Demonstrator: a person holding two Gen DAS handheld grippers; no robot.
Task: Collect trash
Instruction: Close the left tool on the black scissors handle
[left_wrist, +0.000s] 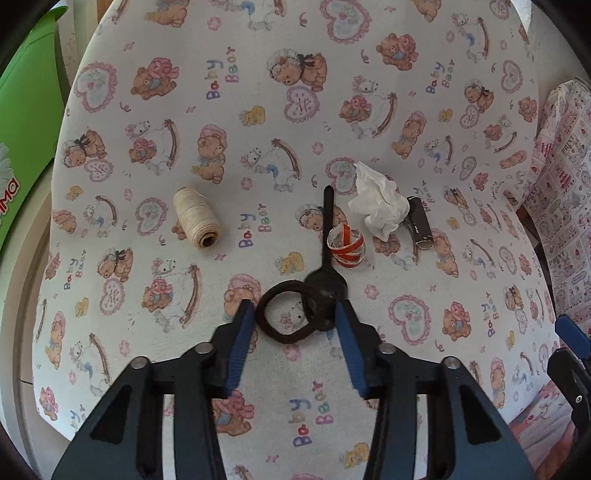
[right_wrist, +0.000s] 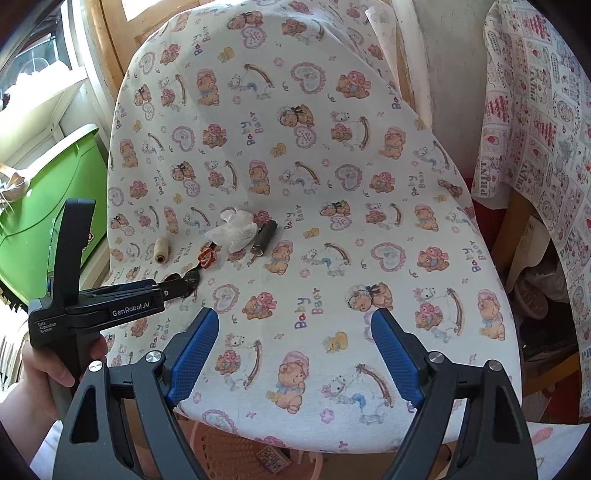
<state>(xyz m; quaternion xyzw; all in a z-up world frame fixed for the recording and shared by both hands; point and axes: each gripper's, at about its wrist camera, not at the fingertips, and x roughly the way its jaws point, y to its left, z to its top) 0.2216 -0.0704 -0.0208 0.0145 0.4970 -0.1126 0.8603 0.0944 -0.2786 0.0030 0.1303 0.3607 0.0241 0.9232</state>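
Bear-print cloth (left_wrist: 258, 110) is lying under your half-spread left gripper (left_wrist: 295, 314), fingers flanking hair tie (left_wrist: 275, 317) and spoon (left_wrist: 325, 291), pinching nothing.

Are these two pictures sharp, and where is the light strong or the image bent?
Left wrist view: sharp, even light, the cloth bulging toward dark corners, the left tool crisp. Right wrist view: also sharp, the window washed out at upper left, edges curved.

Matt printed cloth (left_wrist: 258, 387) covers the seat. On it: crumpled white tissue paper (left_wrist: 380, 205), a spool of rough cream thread (left_wrist: 196, 218), a fuzzy dark fabric hair tie (left_wrist: 281, 314), a glossy black plastic spoon (left_wrist: 327, 266), curled ribbon (left_wrist: 346, 246), possibly paper.
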